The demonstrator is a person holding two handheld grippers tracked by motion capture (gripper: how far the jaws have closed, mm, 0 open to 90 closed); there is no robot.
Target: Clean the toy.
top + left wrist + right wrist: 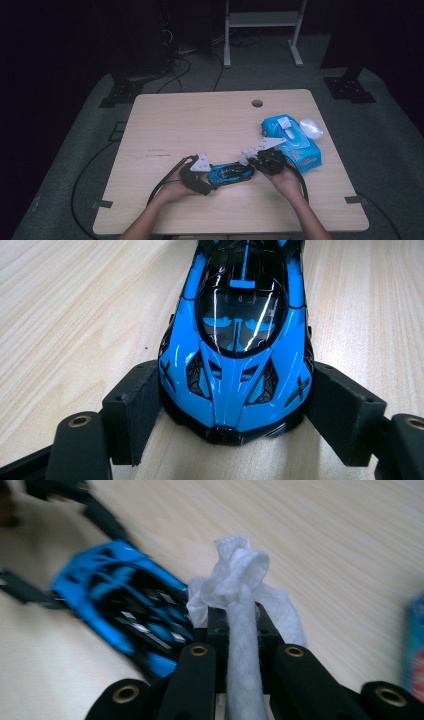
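A glossy blue and black toy car (231, 173) lies on the wooden table (200, 125) near its front edge. My left gripper (232, 395) is shut on the car (235, 315), one pad pressed against each side of its nose. In the high view the left gripper (211, 179) holds the car's left end. My right gripper (239, 625) is shut on a crumpled white wipe (240, 580), which sticks out past the jaws just beside the car (120, 610). From above, the right gripper (254, 161) and wipe (245, 155) sit at the car's right end.
A blue pack of wipes (292, 141) with a white flap lies right of the right gripper; its edge shows as the blue pack (415, 645). A round cable hole (257, 103) is near the table's far edge. Cables trail off the front edge.
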